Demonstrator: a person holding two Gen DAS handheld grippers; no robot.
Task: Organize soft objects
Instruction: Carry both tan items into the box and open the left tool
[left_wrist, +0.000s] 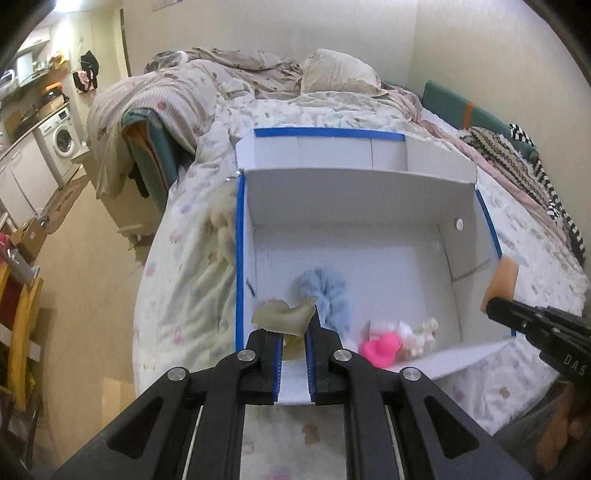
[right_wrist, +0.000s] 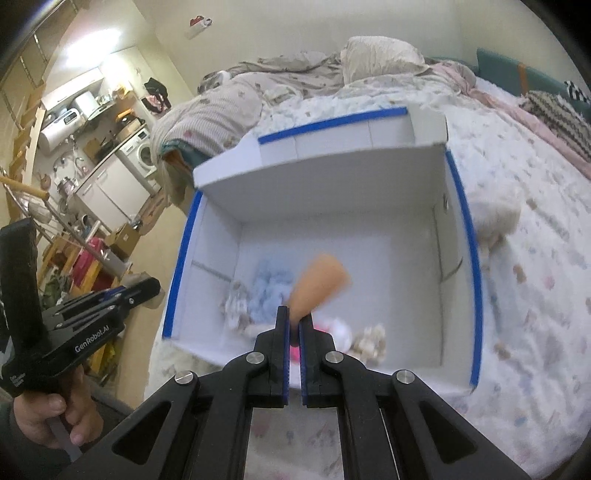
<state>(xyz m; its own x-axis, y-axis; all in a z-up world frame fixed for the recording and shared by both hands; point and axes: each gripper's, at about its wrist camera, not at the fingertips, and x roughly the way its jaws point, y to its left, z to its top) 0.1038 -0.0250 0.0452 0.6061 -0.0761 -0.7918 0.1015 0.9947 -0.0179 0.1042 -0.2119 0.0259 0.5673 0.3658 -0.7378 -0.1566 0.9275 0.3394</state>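
Note:
A white cardboard box (left_wrist: 354, 192) with blue tape edges lies open on the bed; it also shows in the right wrist view (right_wrist: 325, 184). Inside lie a light blue fluffy scrunchie (left_wrist: 325, 295), a pink rubber duck (left_wrist: 380, 347) and a cream plush piece (left_wrist: 424, 334). My left gripper (left_wrist: 293, 332) is shut on a pale yellowish soft piece (left_wrist: 284, 317) over the box's front left corner. My right gripper (right_wrist: 293, 325) is shut on an orange sponge (right_wrist: 317, 284) above the box; the sponge (left_wrist: 500, 282) also shows in the left wrist view, at the box's right wall.
The box sits on a bed with a patterned white quilt (left_wrist: 184, 266). A cream fluffy item (right_wrist: 495, 218) lies on the quilt beside the box's right wall. Pillows and crumpled bedding (left_wrist: 258, 77) lie at the head. Floor and a washing machine (left_wrist: 62, 140) are at left.

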